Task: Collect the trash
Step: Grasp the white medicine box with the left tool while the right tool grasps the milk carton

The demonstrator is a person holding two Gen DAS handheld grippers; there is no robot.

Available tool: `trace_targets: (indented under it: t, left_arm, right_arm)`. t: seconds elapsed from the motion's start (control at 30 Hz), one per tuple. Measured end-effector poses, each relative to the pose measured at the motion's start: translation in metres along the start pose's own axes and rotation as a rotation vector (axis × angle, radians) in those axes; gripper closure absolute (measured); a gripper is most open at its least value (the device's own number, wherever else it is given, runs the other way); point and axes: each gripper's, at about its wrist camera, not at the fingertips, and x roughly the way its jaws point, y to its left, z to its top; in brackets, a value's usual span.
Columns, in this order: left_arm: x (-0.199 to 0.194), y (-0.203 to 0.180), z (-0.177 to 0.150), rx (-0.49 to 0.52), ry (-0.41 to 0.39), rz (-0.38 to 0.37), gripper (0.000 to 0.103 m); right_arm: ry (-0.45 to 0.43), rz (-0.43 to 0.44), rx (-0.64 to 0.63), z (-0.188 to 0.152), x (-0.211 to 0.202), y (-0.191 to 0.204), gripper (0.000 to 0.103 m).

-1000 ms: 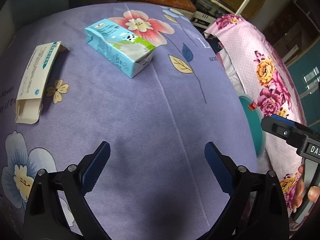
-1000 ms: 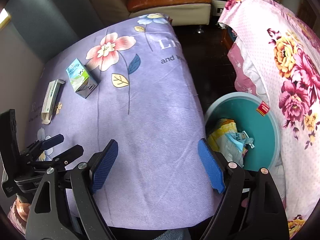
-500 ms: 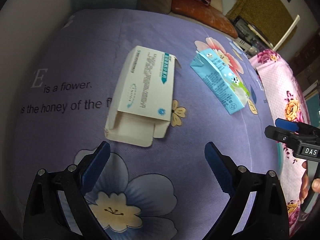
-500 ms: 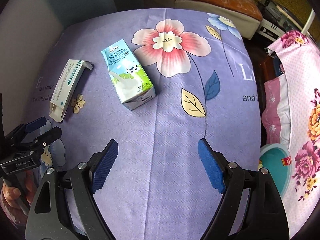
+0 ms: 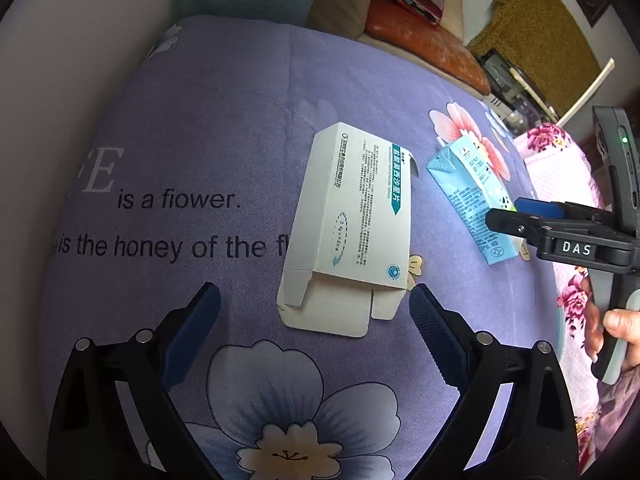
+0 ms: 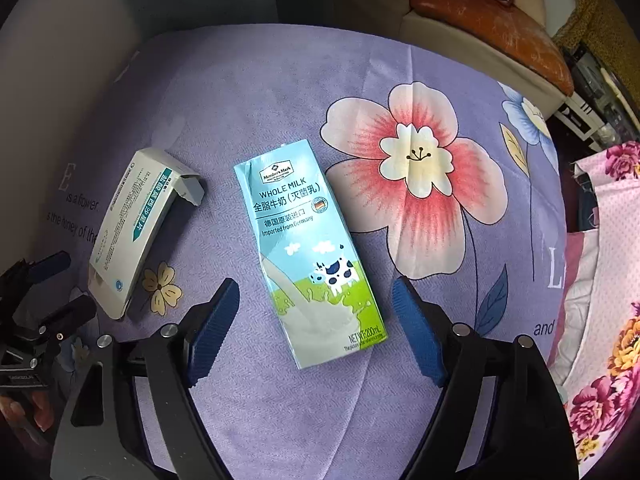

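Lying on the purple flowered bedspread (image 6: 280,80) are two pieces of trash: one white carton (image 6: 132,228) left, one milk box (image 6: 312,256) right. Left gripper (image 5: 314,320) gapes empty; right gripper (image 6: 314,312), narrowing, straddles milk untouched. Orange cushion (image 6: 480,12) behind.

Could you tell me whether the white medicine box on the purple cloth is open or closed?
Open. The white medicine box lies flat, its near end flaps spread out on the cloth.

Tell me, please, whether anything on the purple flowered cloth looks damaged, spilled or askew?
Nothing is spilled. The white medicine box lies flat with both end flaps hanging open, so it looks empty. The milk carton lies on its side rather than upright, intact. Both sit apart on the cloth.
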Motion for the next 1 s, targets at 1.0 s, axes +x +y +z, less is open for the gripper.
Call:
trace_targets:
  t: [1.0]
  left_arm:
    - [0.037, -0.037, 0.04, 0.034, -0.038, 0.093, 0.033]
  right_arm:
    - [-0.055, 0.058, 0.093, -0.044, -0.007, -0.025, 0.052]
